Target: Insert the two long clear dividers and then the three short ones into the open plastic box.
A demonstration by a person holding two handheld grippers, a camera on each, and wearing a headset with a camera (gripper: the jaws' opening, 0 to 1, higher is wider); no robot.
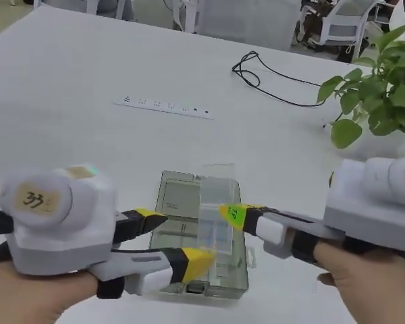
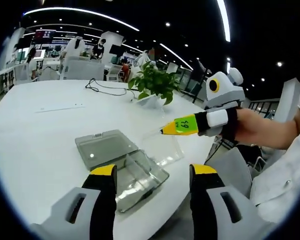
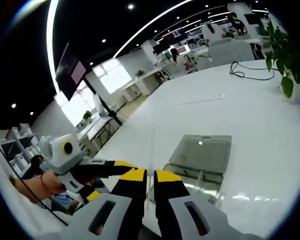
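While the right gripper (image 1: 224, 212) pinches a clear divider (image 1: 214, 196) above the open box (image 1: 223, 289), the first long insertion looks to be the step in hand.
Reaching in from 3 o'clock, its jaws are closed on the sheet's edge. The left gripper (image 1: 189, 235) comes from 8 o'clock, its jaws spread wide and empty beside the box, which sits at 6 o'clock on the table (image 1: 88, 81). Next, the sheet likely needs standing upright and aligning with the wall slots.
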